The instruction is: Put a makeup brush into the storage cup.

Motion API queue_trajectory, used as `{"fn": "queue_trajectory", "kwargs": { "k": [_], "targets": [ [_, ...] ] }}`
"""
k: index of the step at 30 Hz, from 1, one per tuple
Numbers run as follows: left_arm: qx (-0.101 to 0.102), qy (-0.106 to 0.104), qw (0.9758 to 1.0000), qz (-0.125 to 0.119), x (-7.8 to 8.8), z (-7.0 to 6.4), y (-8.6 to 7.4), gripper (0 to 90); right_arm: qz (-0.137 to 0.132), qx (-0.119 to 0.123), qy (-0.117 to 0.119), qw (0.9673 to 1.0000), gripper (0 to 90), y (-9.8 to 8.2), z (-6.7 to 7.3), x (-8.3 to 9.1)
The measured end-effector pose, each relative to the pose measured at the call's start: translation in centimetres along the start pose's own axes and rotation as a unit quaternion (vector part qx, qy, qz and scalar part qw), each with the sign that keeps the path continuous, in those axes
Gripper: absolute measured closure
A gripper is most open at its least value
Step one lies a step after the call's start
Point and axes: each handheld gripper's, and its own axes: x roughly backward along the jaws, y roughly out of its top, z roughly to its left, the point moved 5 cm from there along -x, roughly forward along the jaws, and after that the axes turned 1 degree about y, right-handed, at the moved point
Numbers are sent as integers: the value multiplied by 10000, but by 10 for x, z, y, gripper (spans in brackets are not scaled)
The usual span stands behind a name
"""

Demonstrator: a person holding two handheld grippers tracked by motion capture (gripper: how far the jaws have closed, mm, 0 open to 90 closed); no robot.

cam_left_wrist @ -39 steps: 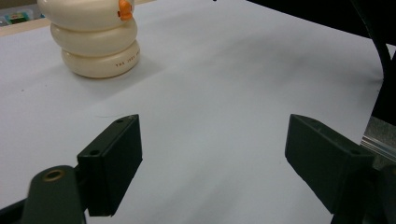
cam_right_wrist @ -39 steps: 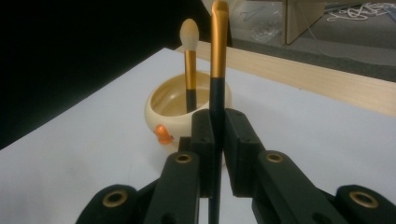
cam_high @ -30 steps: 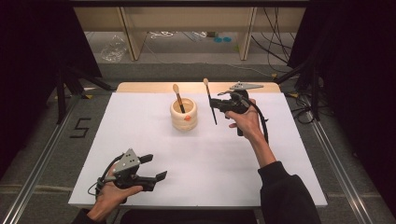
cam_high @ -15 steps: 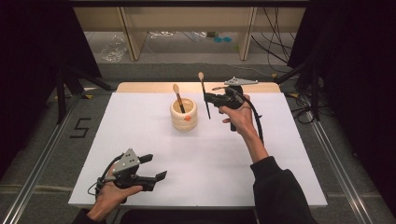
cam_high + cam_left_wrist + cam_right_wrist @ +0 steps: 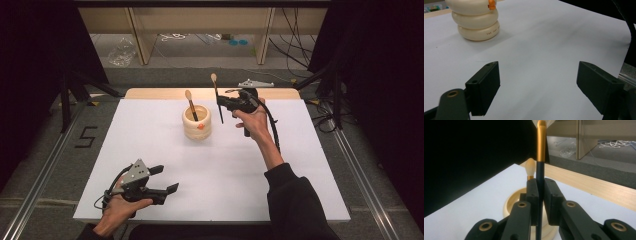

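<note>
A cream ringed holder (image 5: 197,122) with an orange spot stands at the table's far middle, and one brush (image 5: 190,104) leans inside it. My right gripper (image 5: 223,103) hovers just right of the holder, shut on a second brush (image 5: 217,97) that stands nearly upright, tip up. In the right gripper view its dark handle and gold collar (image 5: 540,157) rise between the pads (image 5: 533,192), with the holder (image 5: 511,205) and the other brush (image 5: 530,168) behind. My left gripper (image 5: 169,178) rests open at the front left, nothing between its pads (image 5: 485,82); the holder (image 5: 477,25) is far ahead.
A white sheet (image 5: 150,145) covers the table, with a wooden strip (image 5: 150,93) along its far edge. Past the table are shelf legs (image 5: 140,35), cables and clutter on the floor. Metal rails (image 5: 45,170) run along both sides.
My right gripper has shifted slightly left toward the holder, and the held brush has risen and turned more upright. The left gripper has not moved.
</note>
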Motion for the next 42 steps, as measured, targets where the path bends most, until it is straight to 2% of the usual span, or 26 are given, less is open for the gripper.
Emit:
{"fn": "queue_trajectory", "kwargs": {
  "k": [1, 6, 9, 10, 13, 18, 21, 22, 23, 24, 25, 27, 29, 30, 31, 32, 33, 34, 35, 36, 37, 39, 40, 42],
  "targets": [
    [12, -4, 10000, 3, 0, 0, 0, 187, 19, -87, -14, 10000, 832, 0, 0, 0],
    [-7, 30, 10000, 43, 0, 0, 0, 187, -51, -103, 4, 9999, 832, 2, -3, -2],
    [-98, 76, 9999, 65, 1, 2, 0, 187, -14, 22, -30, 10000, 832, 5, -1, -4],
    [-130, 107, 9999, 5, 0, 3, 1, 187, -35, -9, -5, 10000, 832, 6, 0, -6],
    [-33, 37, 10000, 34, 0, 0, 0, 187, -112, -58, 68, 9999, 831, 10, 1, -9],
    [-6, 7, 10000, 43, 0, 0, -1, 187, -45, -89, 60, 9999, 832, 7, 0, -13],
    [5, -7, 10000, 59, 0, 0, -1, 187, -134, -95, 101, 9998, 832, 9, 2, -17],
    [-1401, 533, 9887, 72, 4, 24, 8, 187, -136, -135, 101, 9998, 832, 10, 2, -18],
    [-1349, 473, 9897, 23, 3, 22, 8, 187, -117, -168, 121, 9997, 832, 10, 3, -19],
    [-1402, 733, 9874, 35, 4, 26, 9, 187, -140, -175, 122, 9997, 832, 10, 2, -21],
    [-1370, 640, 9885, 12, 4, 24, 8, 187, -147, -188, 113, 9997, 832, 10, 3, -22],
    [-1360, 584, 9890, 8, 3, 24, 8, 187, -179, -172, 124, 9996, 832, 10, 3, -23],
    [-1367, 580, 9889, 32, 3, 24, 8, 187, -210, -201, 126, 9995, 832, 11, 3, -24],
    [-1423, 593, 9880, 111, 4, 25, 8, 187, -188, -200, 127, 9995, 832, 12, 3, -24],
    [-1337, 428, 9901, 49, 2, 22, 7, 187, -219, -205, 122, 9995, 832, 13, 4, -25],
    [-1325, 378, 9904, 51, 1, 21, 7, 187, -245, -196, 118, 9994, 832, 13, 4, -25],
    [-1369, 437, 9896, 10, 1, 22, 8, 187, -262, -220, 145, 9993, 832, 14, 4, -26],
    [-348, -143, 9993, 67, -2, 3, 0, 187, -255, -232, 133, 9993, 832, 14, 5, -27],
    [-551, -142, 9984, 65, -2, 6, 1, 187, -290, -232, 162, 9992, 832, 15, 6, -28],
    [-652, -152, 9977, 51, -3, 7, 2, 187, -232, -148, 128, 9995, 832, 15, 6, -29],
    [-659, -154, 9977, 64, -3, 7, 2, 187, -243, -93, 101, 9996, 832, 17, 7, -30],
    [-577, -149, 9982, 54, -2, 6, 2, 187, -393, -223, 214, 9987, 832, 23, 11, -33],
    [-311, -63, 9995, 94, -1, 3, 0, 187, -467, -260, 247, 9983, 832, 24, 12, -36],
    [-321, -71, 9994, 83, -1, 3, 0, 187, -474, -339, 247, 9980, 832, 22, 11, -38]
  ]
}}
